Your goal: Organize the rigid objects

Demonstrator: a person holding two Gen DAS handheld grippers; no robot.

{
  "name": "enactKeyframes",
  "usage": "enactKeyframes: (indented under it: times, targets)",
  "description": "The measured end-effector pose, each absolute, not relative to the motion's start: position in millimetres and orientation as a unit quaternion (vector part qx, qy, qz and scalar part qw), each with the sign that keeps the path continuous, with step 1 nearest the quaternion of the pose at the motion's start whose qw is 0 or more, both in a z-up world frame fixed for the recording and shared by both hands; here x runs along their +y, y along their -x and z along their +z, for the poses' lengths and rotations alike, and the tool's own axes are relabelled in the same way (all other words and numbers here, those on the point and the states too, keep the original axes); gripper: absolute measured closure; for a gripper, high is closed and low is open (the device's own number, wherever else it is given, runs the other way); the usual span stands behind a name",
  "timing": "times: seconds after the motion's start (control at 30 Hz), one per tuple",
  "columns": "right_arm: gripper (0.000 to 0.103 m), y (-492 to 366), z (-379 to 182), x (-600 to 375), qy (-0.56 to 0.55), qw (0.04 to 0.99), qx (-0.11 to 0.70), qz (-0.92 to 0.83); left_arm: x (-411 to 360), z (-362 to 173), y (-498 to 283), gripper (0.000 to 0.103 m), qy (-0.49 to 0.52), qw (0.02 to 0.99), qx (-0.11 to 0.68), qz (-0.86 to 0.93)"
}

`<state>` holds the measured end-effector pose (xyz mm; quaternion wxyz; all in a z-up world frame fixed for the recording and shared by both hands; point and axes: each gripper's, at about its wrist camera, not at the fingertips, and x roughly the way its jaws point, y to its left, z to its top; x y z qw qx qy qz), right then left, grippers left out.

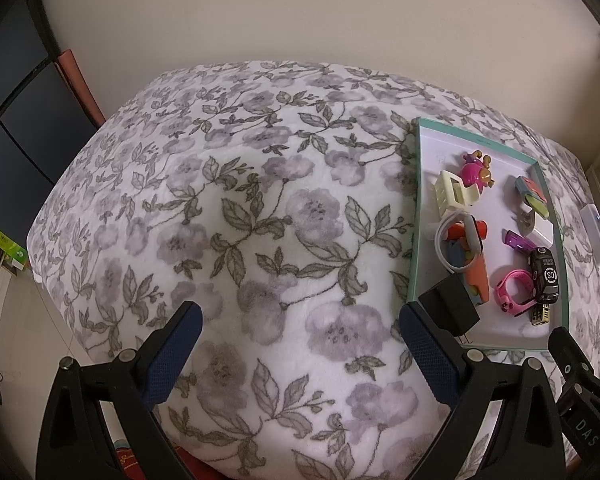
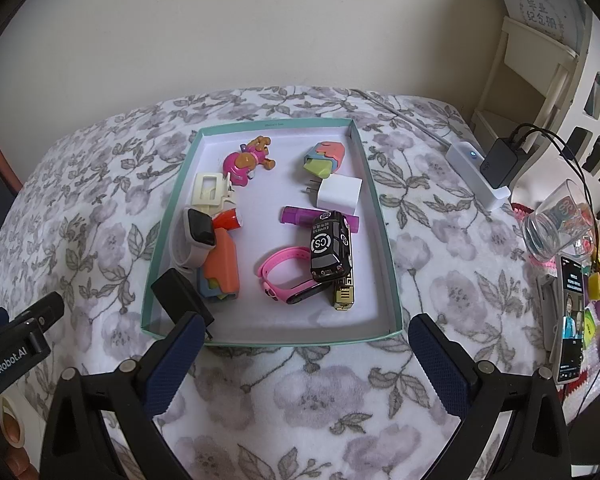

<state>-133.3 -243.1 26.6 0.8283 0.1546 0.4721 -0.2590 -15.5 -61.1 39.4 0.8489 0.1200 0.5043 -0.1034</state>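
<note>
A shallow teal-rimmed box lid (image 2: pixel 388 236) (image 1: pixel 415 216) lies on the floral blanket and holds several small items: a pink toy figure (image 2: pixel 246 160), a cream clip (image 2: pixel 210 190), a white smartwatch (image 2: pixel 194 240), an orange toy (image 2: pixel 222 268), a black charger (image 2: pixel 180 296) (image 1: pixel 450 304), a white plug (image 2: pixel 338 194), a purple tube (image 2: pixel 296 216), a black toy car (image 2: pixel 330 248) and a pink wristband (image 2: pixel 280 276). My right gripper (image 2: pixel 306 336) is open and empty, just before the lid's near edge. My left gripper (image 1: pixel 300 328) is open and empty over bare blanket, left of the lid.
The floral blanket (image 1: pixel 240 200) covers the whole surface. Right of the lid are a white power strip with a black adapter (image 2: pixel 484 168), a tilted glass (image 2: pixel 556 224), a phone (image 2: pixel 570 320) and cables. A white shelf (image 2: pixel 540 60) stands at the back right.
</note>
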Motion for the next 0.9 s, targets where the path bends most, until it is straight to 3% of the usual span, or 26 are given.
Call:
enactKeyframes:
  times: [0.9]
  targets:
    - [0.0,132.8,24.8,-243.7,-0.149,0.826,0.479,-0.255,-62.1,40.2,16.5,0.004,-0.122,0.848,0.506,-0.1]
